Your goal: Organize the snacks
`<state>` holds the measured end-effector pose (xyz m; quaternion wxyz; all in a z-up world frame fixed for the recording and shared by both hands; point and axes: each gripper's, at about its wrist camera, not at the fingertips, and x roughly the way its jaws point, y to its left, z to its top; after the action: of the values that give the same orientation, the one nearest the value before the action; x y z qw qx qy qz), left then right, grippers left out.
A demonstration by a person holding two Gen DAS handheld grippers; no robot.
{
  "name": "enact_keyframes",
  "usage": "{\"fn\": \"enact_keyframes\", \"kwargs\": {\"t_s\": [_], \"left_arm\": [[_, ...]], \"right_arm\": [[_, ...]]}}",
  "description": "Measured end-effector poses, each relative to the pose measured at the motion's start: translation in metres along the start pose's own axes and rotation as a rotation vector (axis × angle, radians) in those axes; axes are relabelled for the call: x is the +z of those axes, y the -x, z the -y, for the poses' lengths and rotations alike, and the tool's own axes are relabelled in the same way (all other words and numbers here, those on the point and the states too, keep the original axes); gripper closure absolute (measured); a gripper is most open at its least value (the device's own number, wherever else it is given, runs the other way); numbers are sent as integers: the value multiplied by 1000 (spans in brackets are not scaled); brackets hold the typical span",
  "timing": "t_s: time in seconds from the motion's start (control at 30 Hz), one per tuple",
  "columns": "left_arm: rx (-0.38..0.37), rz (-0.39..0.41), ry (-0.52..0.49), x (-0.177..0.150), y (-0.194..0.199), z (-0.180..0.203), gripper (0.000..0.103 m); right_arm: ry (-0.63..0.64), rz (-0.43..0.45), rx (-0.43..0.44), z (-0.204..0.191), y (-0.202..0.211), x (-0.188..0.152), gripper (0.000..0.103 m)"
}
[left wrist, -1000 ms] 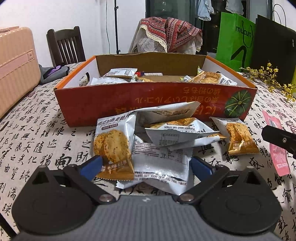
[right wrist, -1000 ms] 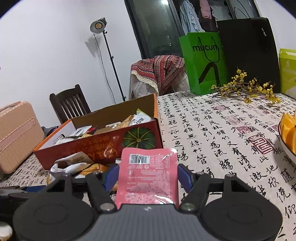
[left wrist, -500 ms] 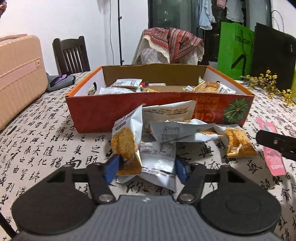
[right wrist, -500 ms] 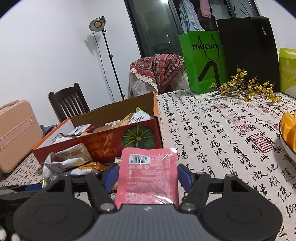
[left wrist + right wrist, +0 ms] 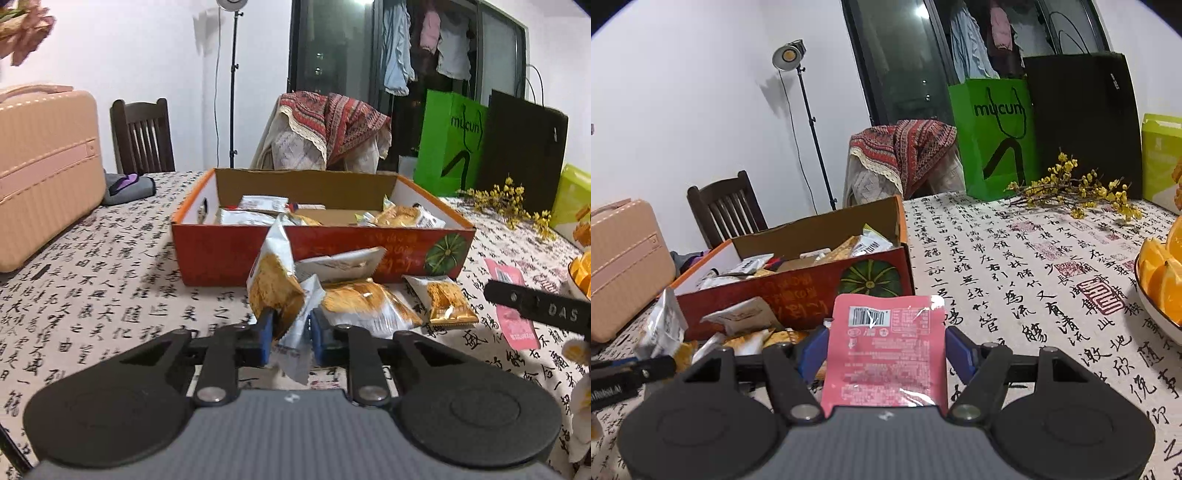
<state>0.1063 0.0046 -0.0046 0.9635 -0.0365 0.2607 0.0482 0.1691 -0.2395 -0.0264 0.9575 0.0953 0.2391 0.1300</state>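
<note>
A red cardboard box (image 5: 229, 254) with an orange rim and a green pumpkin print on its near wall sits on the calligraphy-print tablecloth (image 5: 92, 295). Several snack packets (image 5: 258, 216) lie inside it, white wrappers toward its left side and a golden cracker pack (image 5: 400, 216) toward its right. At the far right edge of the table, a bowl (image 5: 1152, 310) holds orange wedges.

The left gripper (image 5: 290, 334) is clamped on two packets at once: a crisp packet (image 5: 273, 280) standing up on end and a white wrapper (image 5: 301, 332) crumpled beside it. The pair stands just in front of the box's near wall. More loose packets (image 5: 365, 302) lie on the cloth right of the held pair, one of them a small gold-edged packet (image 5: 443, 299).

The right gripper (image 5: 884, 350) has a flat pink sachet (image 5: 886, 347) between its blue pads, barcode side up, near the pumpkin corner of the box; whether the pads press on its edges cannot be told.

A pink suitcase (image 5: 40, 173) stands at the table's left, a dark pouch (image 5: 127, 186) beside it. Beyond the box, a chair draped with a patterned cloth (image 5: 332, 125), a green shopping bag (image 5: 450, 144), a black bag (image 5: 521, 147) and a sprig of yellow blossoms (image 5: 509, 201) fill the far side.
</note>
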Motion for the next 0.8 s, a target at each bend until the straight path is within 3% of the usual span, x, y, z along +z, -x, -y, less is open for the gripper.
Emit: {"fn": "enact_keyframes", "kwargs": {"t_s": [0.13,0.33,0.8], "left_arm": [[-30,-8,57,2,5,-17,84],[-3,-15,90,3,1,-34,85],[-19,-12,94,2,-1,-41,82]], "right_arm": [[-7,-5,9,-1,8,-4,35],[-26,-17,11,2,13,-7,35],[-32,-15,5,1,18,-9,35]]}}
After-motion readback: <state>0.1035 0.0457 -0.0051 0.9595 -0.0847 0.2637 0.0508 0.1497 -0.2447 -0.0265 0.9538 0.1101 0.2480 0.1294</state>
